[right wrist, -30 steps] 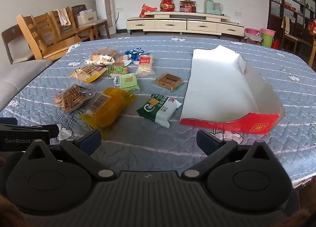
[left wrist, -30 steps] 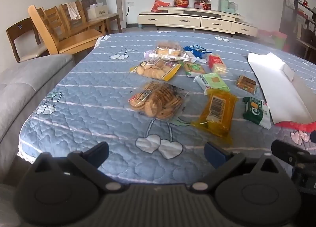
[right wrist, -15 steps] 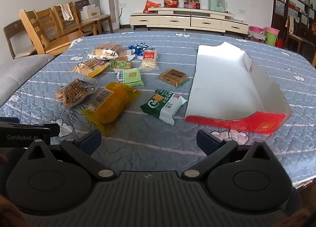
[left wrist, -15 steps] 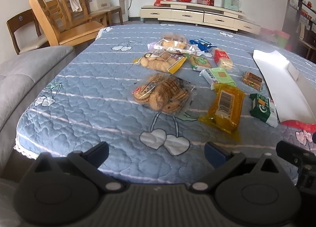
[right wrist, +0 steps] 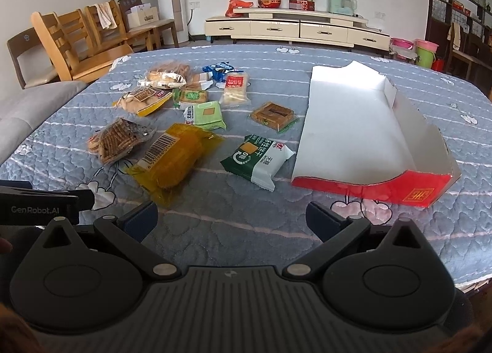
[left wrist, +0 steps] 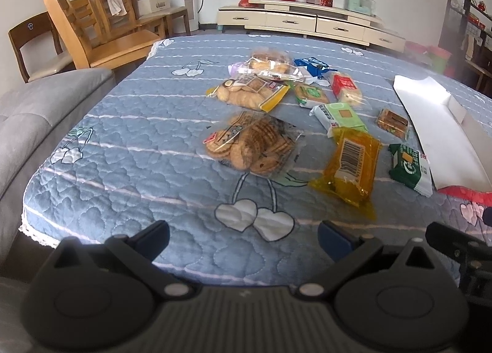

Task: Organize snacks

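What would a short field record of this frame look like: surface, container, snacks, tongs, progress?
surface: blue quilted cloth with heart prints
container: open white cardboard tray with red front, nothing inside
snacks: about ten packets loose left of the tray, including a yellow barcoded packet and a green-and-white biscuit packet
left tongs: open, holding nothing
right tongs: open, holding nothing
progress: no snack in the tray yet

Snack packets [right wrist: 196, 116] scattered flat on blue quilt [right wrist: 246, 224]; yellow pack [right wrist: 172, 162] nearest, green-white pack [right wrist: 258, 157] just beside empty red-white box [right wrist: 369, 187].
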